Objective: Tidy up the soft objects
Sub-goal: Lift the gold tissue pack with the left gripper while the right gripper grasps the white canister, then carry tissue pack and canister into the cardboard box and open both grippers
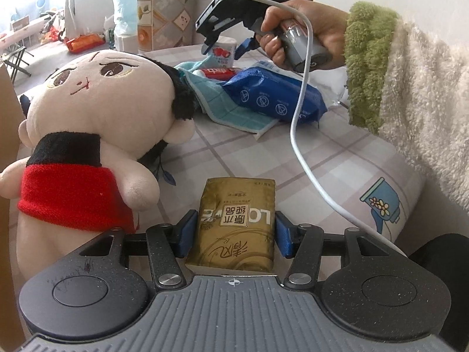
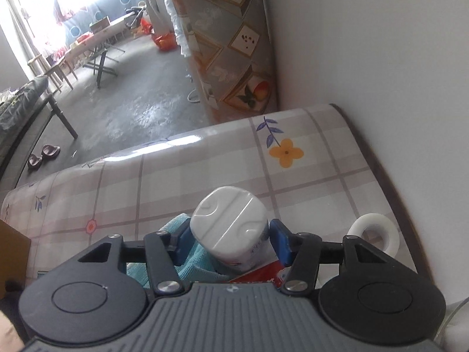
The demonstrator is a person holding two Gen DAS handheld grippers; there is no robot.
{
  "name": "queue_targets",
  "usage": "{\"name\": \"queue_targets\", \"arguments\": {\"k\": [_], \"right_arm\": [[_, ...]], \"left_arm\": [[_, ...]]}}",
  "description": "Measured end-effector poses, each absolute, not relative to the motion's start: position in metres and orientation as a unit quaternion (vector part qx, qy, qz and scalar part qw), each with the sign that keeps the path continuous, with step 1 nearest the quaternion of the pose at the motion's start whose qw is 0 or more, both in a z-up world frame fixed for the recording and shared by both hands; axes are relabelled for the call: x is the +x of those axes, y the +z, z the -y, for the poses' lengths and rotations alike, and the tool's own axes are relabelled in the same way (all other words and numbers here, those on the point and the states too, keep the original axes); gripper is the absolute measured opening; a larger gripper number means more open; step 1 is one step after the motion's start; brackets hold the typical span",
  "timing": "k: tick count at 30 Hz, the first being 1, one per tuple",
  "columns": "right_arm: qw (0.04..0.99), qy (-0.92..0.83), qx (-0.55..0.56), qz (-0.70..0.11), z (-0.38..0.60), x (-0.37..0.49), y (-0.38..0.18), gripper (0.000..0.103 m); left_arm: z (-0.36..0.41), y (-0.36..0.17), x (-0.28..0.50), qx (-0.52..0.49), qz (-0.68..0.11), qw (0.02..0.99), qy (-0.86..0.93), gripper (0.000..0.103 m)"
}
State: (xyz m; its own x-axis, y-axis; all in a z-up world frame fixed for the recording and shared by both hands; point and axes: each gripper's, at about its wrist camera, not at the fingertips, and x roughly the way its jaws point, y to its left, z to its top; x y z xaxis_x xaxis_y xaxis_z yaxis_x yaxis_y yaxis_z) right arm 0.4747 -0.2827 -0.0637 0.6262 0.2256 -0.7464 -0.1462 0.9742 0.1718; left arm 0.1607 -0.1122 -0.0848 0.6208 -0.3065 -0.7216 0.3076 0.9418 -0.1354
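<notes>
A tissue pack [image 1: 236, 226] lay on the table [image 1: 322, 158] at the near edge, between the fingers of the left gripper [image 1: 234, 236]. Just left of it stood a plush doll [image 1: 96, 123], its head leaning toward the far side. Farther back and right, a wipes packet [image 1: 272, 94] rested on a folded towel [image 1: 234, 111]. Behind them a small tissue packet [image 1: 224, 51] sat between the fingers of the right gripper [image 2: 228, 242], with a tape roll [image 2: 373, 234] to its right.

gold tissue pack [image 1: 234, 223], blue wipes pack [image 1: 272, 95], checked tablecloth [image 2: 205, 173]
</notes>
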Motion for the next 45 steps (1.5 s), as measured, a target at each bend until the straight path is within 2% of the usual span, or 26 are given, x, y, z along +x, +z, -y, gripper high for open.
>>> {"name": "queue_targets", "arguments": {"k": [5,12,28,34,45], "right_arm": [[0.921,0.09,0.061,-0.373,0.293,0.469,-0.053,0.055],[0.939,0.109,0.087,-0.313,0.314,0.439,-0.003,0.055],[0.938,0.219,0.058,-0.261,0.325,0.255,0.104,0.055],[0.91,0.305,0.059,-0.275,0.279,0.208,0.116,0.054],[0.84,0.442,0.042,-0.314,0.112,0.209,0.118,0.054]], "left_arm": [[0.111,-0.083,0.16,-0.001,-0.392,0.904,-0.17,0.053],[0.108,-0.075,0.154,-0.01,-0.376,0.912,-0.164,0.053],[0.075,0.002,0.07,-0.047,-0.287,0.943,-0.161,0.053],[0.034,0.034,0.03,-0.076,-0.251,0.957,-0.119,0.053],[-0.077,0.069,0.0,-0.105,-0.223,0.969,0.022,0.053]]}}
